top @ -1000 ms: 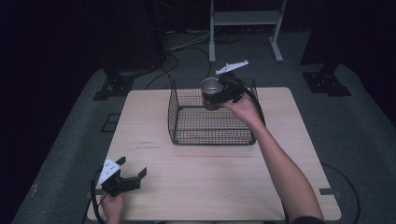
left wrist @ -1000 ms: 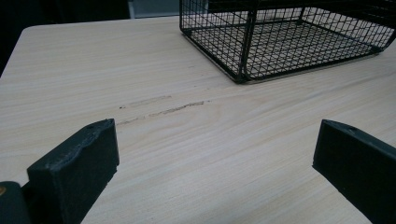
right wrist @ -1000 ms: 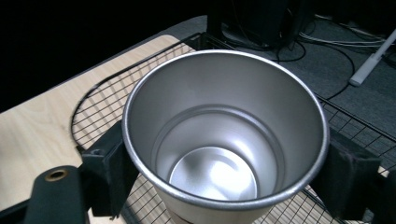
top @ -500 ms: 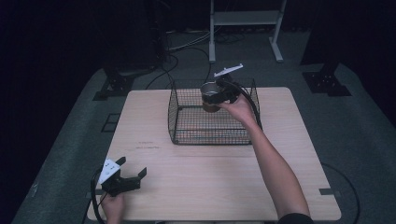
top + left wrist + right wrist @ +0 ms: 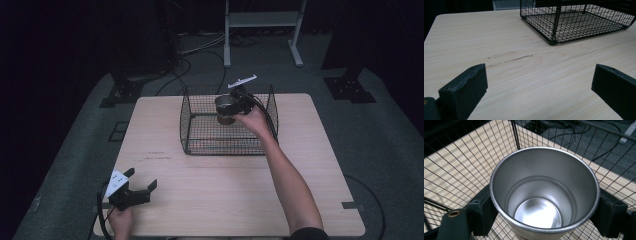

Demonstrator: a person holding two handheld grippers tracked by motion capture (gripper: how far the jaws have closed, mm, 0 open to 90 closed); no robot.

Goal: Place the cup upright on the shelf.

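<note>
High view: right tool (image 5: 234, 103) clamps steel cup (image 5: 224, 108) upright inside wire basket (image 5: 200, 127), toward far end, on table (image 5: 310, 165). Left tool (image 5: 131, 191) near front-left table corner, well apart from basket.
Left gripper view: jaws spread wide, nothing between; basket ahead.
Right gripper view: jaws pressed on cup (image 5: 544, 192) sides, cup hollow, mesh around.

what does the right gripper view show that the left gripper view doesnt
The right gripper view looks straight down into a steel cup, empty and shiny inside, clamped between the right claw jaws within the wire basket; grey floor and cables lie beyond the mesh. The left gripper view shows the left claw with jaws spread wide and nothing between them, low over bare table with dark scuff marks, the basket seen from outside. Both share the black wire basket and the light wood tabletop.
</note>
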